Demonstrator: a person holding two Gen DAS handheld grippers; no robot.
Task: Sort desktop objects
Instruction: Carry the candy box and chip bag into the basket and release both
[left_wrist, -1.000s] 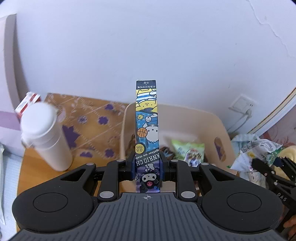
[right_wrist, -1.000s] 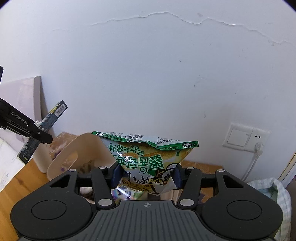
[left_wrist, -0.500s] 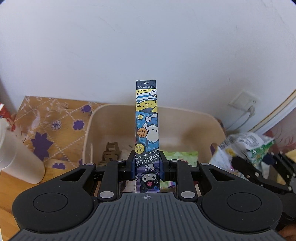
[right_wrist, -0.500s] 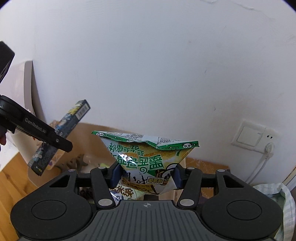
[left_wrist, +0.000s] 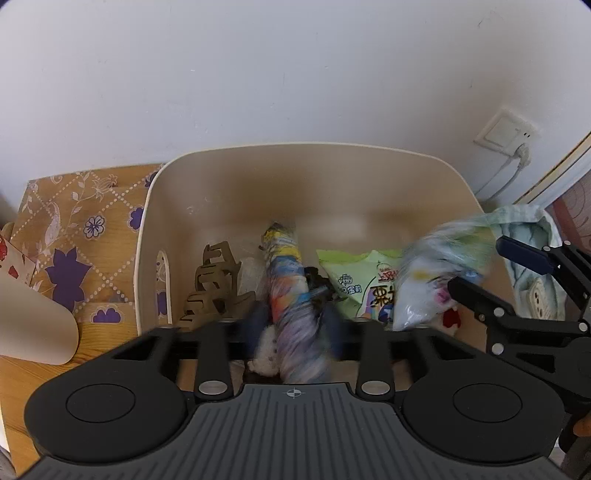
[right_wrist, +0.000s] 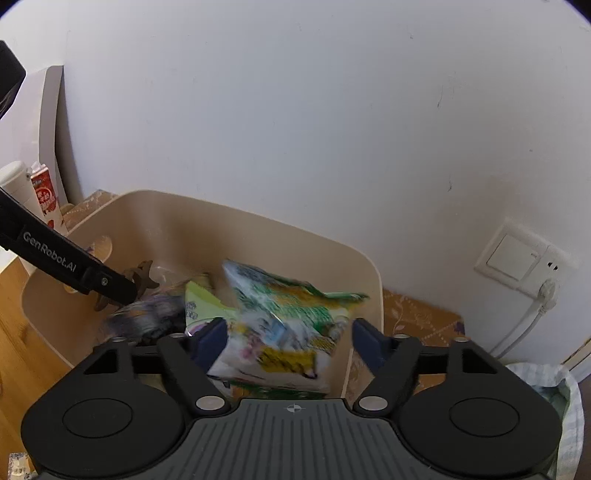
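With both jaws just opened, the left gripper (left_wrist: 293, 326) drops the long blue cartoon cardboard box (left_wrist: 291, 295) and the right gripper (right_wrist: 288, 341) drops the green crinkly snack bag (right_wrist: 284, 325) into the cream plastic bin (left_wrist: 332, 177), so keep both wide and lift straight up.

Both the left gripper (left_wrist: 293, 326) and right gripper (right_wrist: 290, 339) seemingly just opened their jaws.

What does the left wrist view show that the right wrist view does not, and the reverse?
Only the left wrist view: the purple-flowered mat beside the bin, and the left claw with the blurred pen box between its opened jaws.

Only the right wrist view: the red carton and the right claw's own base.

Both: the beige bin, the brown hair clip, the snack bag dropping from the right claw's just-opened jaws, and the wall socket.
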